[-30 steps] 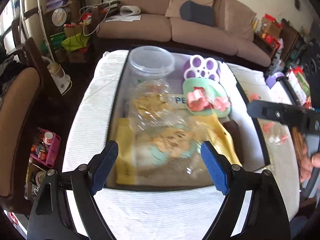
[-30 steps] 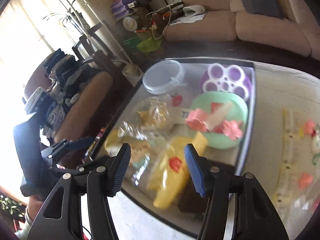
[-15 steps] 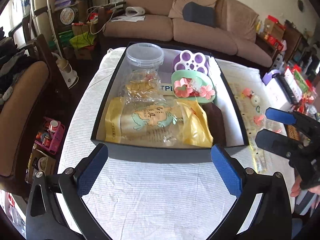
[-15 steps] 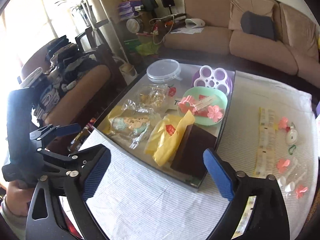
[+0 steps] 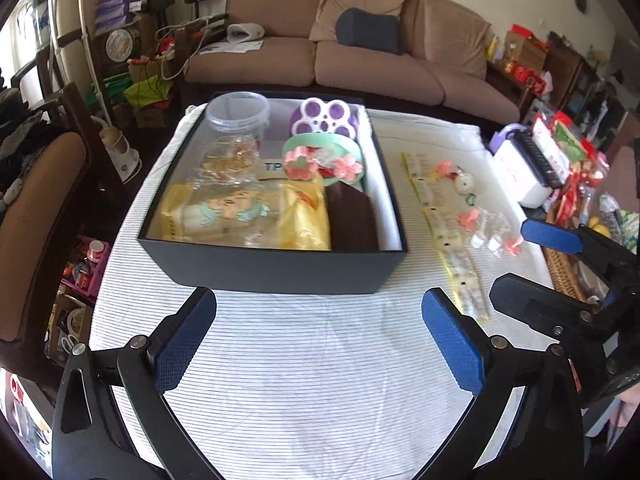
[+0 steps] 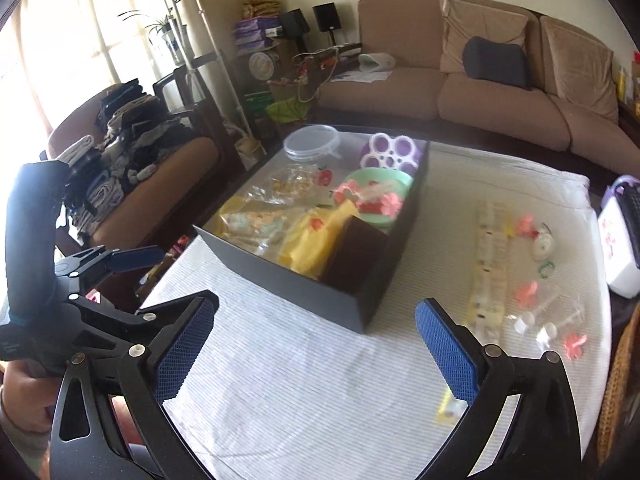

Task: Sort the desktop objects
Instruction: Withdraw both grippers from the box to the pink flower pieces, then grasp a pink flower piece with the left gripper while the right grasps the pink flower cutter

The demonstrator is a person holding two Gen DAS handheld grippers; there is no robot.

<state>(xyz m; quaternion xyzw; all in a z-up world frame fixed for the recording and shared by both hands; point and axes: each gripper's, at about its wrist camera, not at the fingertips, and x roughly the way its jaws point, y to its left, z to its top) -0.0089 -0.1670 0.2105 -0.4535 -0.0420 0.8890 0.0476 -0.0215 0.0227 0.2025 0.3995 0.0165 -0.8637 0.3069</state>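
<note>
A black box (image 5: 276, 270) (image 6: 340, 300) sits on the striped white tablecloth. It holds a clear tub (image 5: 238, 114), a purple mould (image 5: 324, 118), a green plate (image 5: 320, 146) with pink flowers, yellow bags (image 5: 240, 216) and a brown block (image 5: 352, 220). Right of the box lie yellow sachet strips (image 5: 440, 220) (image 6: 488, 264) and small pink flower pieces (image 5: 472, 216) (image 6: 526, 292). My left gripper (image 5: 320, 344) is open and empty, near the table's front edge. My right gripper (image 6: 316, 352) is open and empty, in front of the box; it also shows in the left wrist view (image 5: 536, 264).
A white and purple case (image 5: 524, 168) (image 6: 618, 240) stands at the table's right edge beside red packets. A brown sofa (image 5: 360, 60) is behind the table. A chair (image 5: 36, 208) with clothes stands left. The cloth in front of the box (image 5: 300, 360) carries nothing.
Both grippers have pulled back from over the box toward the near edge of the table. Both have opened wider. Nothing was picked up.
</note>
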